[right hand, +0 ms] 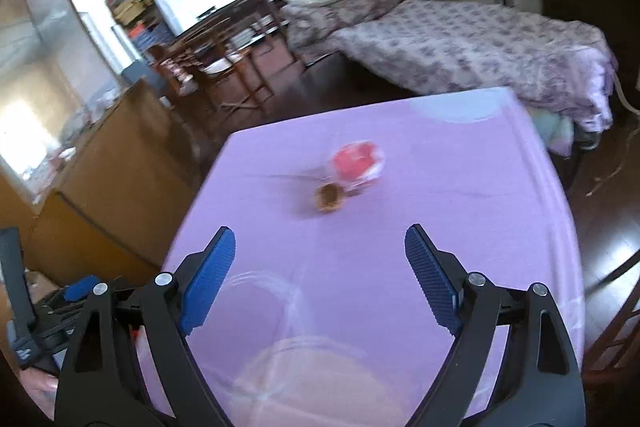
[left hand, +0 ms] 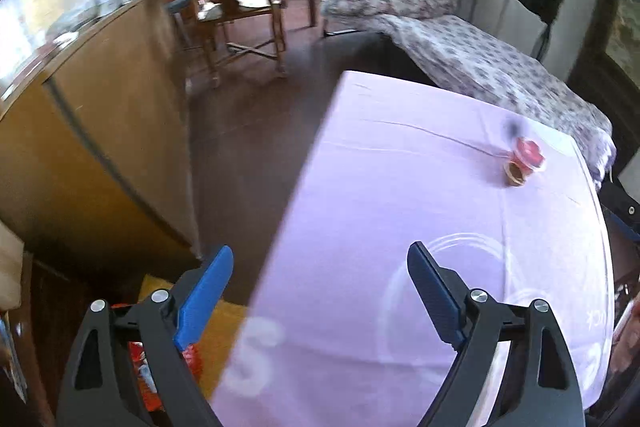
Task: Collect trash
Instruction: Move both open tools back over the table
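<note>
surroundings: bed behind table | chair | cabinet

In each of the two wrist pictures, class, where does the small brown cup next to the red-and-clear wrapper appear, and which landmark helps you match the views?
Left wrist view: the brown cup lies far right, above mid-height, near the lilac tablecloth's right edge.
Right wrist view: the same cup lies near the centre, ahead of the open right gripper.
Shared landmark: the floral-covered bed beyond the table.
</note>
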The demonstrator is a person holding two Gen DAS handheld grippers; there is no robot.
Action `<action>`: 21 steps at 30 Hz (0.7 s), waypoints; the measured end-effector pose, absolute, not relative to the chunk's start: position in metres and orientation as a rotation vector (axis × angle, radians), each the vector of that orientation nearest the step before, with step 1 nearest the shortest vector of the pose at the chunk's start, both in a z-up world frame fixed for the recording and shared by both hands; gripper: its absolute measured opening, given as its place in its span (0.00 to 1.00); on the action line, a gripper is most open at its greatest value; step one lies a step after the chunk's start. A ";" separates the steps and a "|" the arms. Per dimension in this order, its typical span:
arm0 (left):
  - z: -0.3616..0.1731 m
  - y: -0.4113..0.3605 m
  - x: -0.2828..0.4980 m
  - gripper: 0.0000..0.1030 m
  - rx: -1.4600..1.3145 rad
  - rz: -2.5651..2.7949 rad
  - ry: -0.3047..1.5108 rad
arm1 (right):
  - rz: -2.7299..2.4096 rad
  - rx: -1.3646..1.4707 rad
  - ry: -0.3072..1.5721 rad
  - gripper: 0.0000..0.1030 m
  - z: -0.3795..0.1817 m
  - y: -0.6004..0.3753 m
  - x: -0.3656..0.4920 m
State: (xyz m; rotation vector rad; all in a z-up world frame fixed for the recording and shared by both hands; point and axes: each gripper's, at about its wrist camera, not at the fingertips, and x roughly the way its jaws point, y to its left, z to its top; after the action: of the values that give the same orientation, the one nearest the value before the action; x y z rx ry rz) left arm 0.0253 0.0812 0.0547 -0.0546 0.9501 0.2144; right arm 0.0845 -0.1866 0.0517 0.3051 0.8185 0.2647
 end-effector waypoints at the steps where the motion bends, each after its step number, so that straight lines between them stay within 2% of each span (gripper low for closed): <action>1: 0.051 0.071 0.033 0.85 -0.047 0.199 0.956 | 0.238 0.300 0.811 0.82 0.049 -0.193 0.086; 10: 0.020 0.003 0.095 0.85 0.031 0.086 0.996 | 0.140 0.299 0.864 0.82 0.019 -0.228 0.102; 21: -0.011 -0.053 0.161 0.85 -0.015 -0.063 1.066 | 0.084 0.369 0.909 0.82 0.005 -0.260 0.111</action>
State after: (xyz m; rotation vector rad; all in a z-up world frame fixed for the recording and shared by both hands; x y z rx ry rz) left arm 0.1615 -0.0528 -0.0105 -0.0151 1.0663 -0.0635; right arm 0.1114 -0.2598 0.0048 0.3691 0.9090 0.0842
